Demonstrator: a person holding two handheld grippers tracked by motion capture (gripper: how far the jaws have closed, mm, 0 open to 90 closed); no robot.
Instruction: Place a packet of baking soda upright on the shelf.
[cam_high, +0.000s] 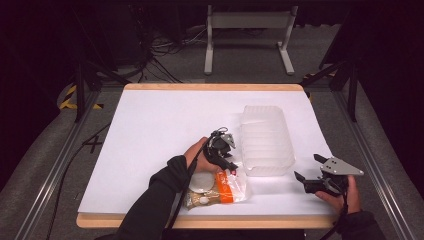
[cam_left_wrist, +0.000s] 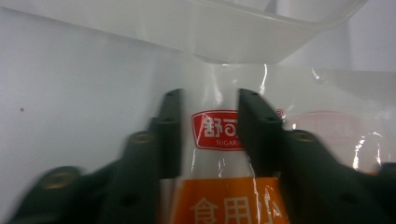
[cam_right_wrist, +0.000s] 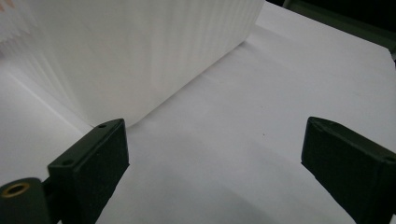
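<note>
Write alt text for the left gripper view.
The left gripper's two black jaws straddle the clear top of an orange-and-white snack bag with a red logo, lying on the white table. A translucent plastic container sits just beyond.

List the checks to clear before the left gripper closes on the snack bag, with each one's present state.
1. Left gripper open: ok, a gap shows between its jaws.
2. Snack bag between the jaws: ok, its clear top with the red label sits in the gap.
3. Plastic container out of the grip: ok, its edge lies just beyond the jaw tips.
4. Jaws touching the bag film: cannot tell.
5. Right gripper out of the way: ok, open, empty, held to the container's right.
6. Bag lying flat on the table: ok in the high view.
</note>
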